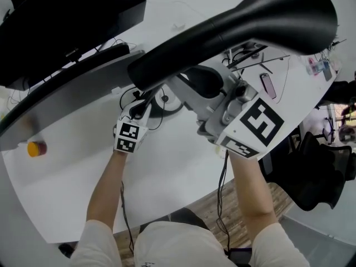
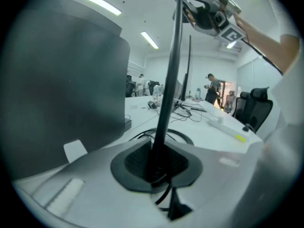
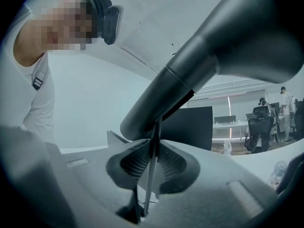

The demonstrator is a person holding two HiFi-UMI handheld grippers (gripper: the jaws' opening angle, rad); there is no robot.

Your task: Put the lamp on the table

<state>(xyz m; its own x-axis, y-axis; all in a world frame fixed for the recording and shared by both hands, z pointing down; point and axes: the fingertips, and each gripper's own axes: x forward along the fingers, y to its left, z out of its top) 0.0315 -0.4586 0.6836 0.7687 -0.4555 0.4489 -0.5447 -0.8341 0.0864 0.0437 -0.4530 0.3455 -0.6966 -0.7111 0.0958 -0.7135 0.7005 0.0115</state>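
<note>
The black lamp has a large head [image 1: 250, 21] that fills the top of the head view. In the left gripper view its pole [image 2: 168, 80] rises from between the jaws. My left gripper [image 1: 136, 113] [image 2: 156, 167] is shut on the pole low down, just above the ring-shaped base [image 1: 167, 102] [image 2: 183, 136]. The base is at the white table [image 1: 178, 166]; whether it rests there I cannot tell. My right gripper [image 1: 194, 93] [image 3: 151, 167] is shut on the lamp's thin arm [image 3: 153, 146] right under the head [image 3: 223, 51].
A black monitor [image 1: 67, 21] stands at the back left, close to the lamp. A small orange object [image 1: 36, 148] lies at the left. At the right are a phone [image 1: 268, 85] and cables. A black office chair [image 1: 317, 171] stands beyond the table's right edge.
</note>
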